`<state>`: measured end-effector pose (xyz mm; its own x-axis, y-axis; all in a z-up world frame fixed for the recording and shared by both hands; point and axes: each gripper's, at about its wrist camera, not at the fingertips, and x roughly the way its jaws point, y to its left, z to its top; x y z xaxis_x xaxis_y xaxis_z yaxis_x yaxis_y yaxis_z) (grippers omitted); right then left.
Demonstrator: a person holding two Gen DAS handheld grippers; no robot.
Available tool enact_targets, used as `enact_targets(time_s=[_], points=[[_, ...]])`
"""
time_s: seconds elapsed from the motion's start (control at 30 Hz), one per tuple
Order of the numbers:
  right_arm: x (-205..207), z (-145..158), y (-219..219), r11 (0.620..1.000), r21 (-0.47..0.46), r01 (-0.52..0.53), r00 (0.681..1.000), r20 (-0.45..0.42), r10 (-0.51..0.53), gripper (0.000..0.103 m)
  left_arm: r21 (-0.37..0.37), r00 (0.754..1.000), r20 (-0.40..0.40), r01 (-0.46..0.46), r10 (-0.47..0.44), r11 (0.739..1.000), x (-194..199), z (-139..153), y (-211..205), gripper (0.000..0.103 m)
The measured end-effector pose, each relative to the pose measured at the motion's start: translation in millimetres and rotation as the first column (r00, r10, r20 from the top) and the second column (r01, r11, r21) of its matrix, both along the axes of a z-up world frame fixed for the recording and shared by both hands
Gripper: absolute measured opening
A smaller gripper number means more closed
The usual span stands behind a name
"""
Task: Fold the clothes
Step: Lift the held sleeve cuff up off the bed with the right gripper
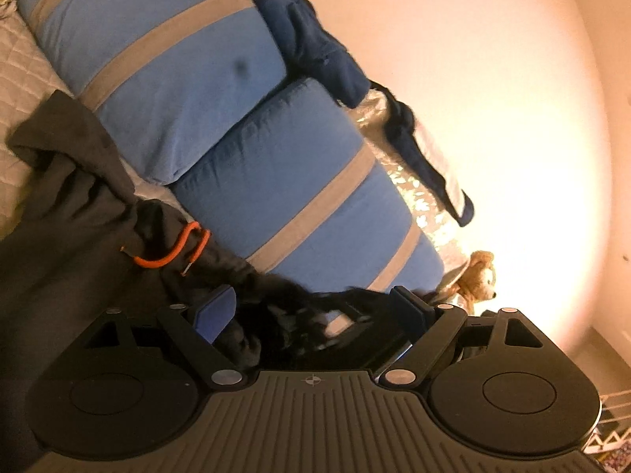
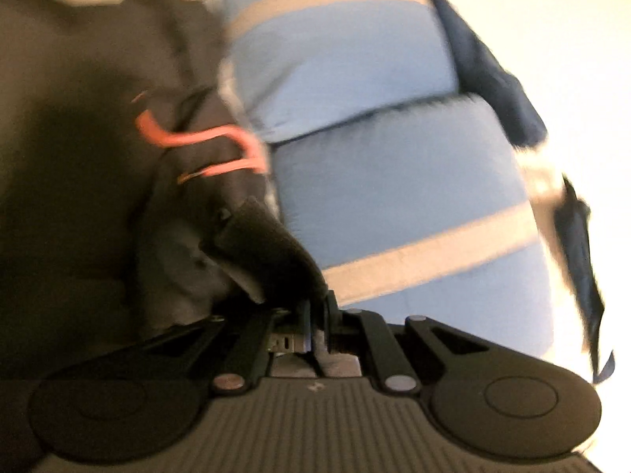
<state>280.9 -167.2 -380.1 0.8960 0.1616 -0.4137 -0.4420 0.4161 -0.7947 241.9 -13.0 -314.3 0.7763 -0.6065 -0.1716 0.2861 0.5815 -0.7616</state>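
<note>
- Dark garment (image 1: 79,213) with orange drawstring (image 1: 165,254) is bunching between the left tool (image 1: 315,311)'s wide-spread fingers.
- Right tool (image 2: 317,311) is pinching what looks, through blur, like the garment's edge, blue pillows (image 2: 394,181) lying ahead.

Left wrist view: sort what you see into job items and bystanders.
Job:
- dark garment with orange drawstring
- left tongs
- right tongs, shut on the garment

Lying about:
- blue striped pillows
- navy clothing
- plush toy
- quilted cover
</note>
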Motion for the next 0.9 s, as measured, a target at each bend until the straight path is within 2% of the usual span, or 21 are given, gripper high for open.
enact_targets(time_s=[0.07, 0.13, 0.33, 0.5, 0.7, 0.9], points=[[5, 21, -15, 0.992, 0.115, 0.049, 0.998, -0.033, -0.046, 0.007, 0.005, 1.0, -0.023, -0.009, 0.009, 1.0, 2, -2, 0, 0.085], [9, 43, -34, 0.968, 0.225, 0.111, 0.993, -0.074, -0.096, 0.007, 0.015, 1.0, -0.027, -0.013, 0.013, 1.0, 2, -2, 0, 0.086], [14, 98, -107, 0.849, 0.462, 0.255, 0.965, -0.176, -0.194, 0.007, 0.05, 1.0, -0.014, 0.003, -0.003, 0.999, 2, 0, -6, 0.086], [13, 119, -163, 0.755, 0.556, 0.347, 0.937, -0.244, -0.251, 0.006, 0.049, 1.0, -0.013, 0.018, -0.018, 0.999, 2, 0, -6, 0.086], [7, 130, -218, 0.649, 0.624, 0.435, 0.9, -0.324, -0.291, 0.006, 0.041, 0.999, -0.02, 0.036, -0.035, 0.999, 3, -1, -7, 0.086], [-5, 132, -258, 0.575, 0.668, 0.472, 0.881, -0.384, -0.278, 0.006, 0.037, 0.999, -0.026, 0.047, -0.046, 0.998, 3, -1, -7, 0.086]])
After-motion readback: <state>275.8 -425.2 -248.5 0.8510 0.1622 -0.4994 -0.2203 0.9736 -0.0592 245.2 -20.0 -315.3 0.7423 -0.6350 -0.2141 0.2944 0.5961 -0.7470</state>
